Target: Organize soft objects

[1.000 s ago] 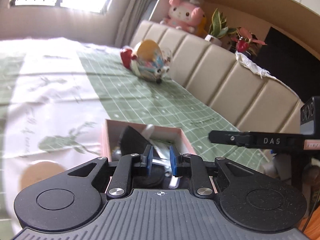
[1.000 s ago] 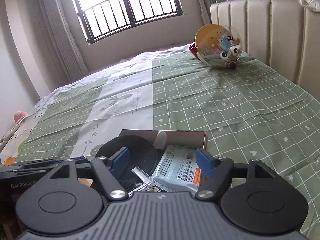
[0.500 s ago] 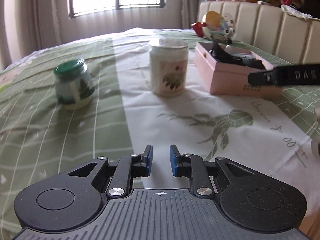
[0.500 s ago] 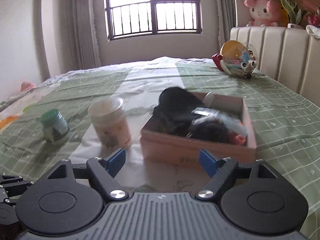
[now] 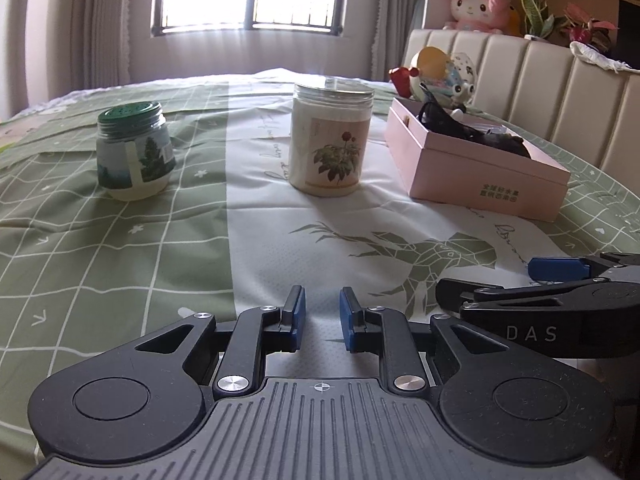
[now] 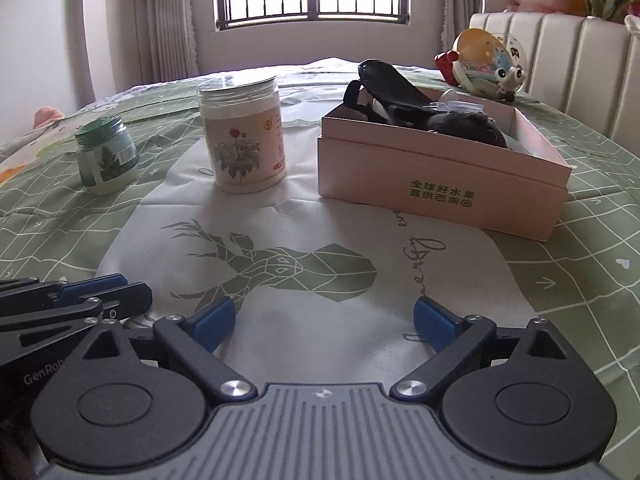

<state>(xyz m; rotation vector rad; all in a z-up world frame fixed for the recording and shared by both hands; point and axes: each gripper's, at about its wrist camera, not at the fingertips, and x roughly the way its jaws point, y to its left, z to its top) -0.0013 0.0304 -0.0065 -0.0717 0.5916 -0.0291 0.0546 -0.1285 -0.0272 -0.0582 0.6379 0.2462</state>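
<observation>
I hold my left gripper (image 5: pixel 322 322) low over the green-and-white printed bedspread (image 5: pixel 200 248), its blue-padded jaws drawn close with only a narrow gap between them and nothing in it. My right gripper (image 6: pixel 324 320) sits just beside it on the right, jaws spread wide and empty. Far ahead to the right stands the open pink cardboard box (image 6: pixel 440 184) — the black soft items (image 6: pixel 400 96) lie piled inside, one rising above its far rim. Left of the box stands a tall clear-lidded jar with a flower label (image 6: pixel 242 140), and further left a squat green-lidded jar (image 6: pixel 106 156). A round cartoon-printed toy (image 5: pixel 444 74) rests beyond the box, near the cream padded headboard (image 5: pixel 560 92).
</observation>
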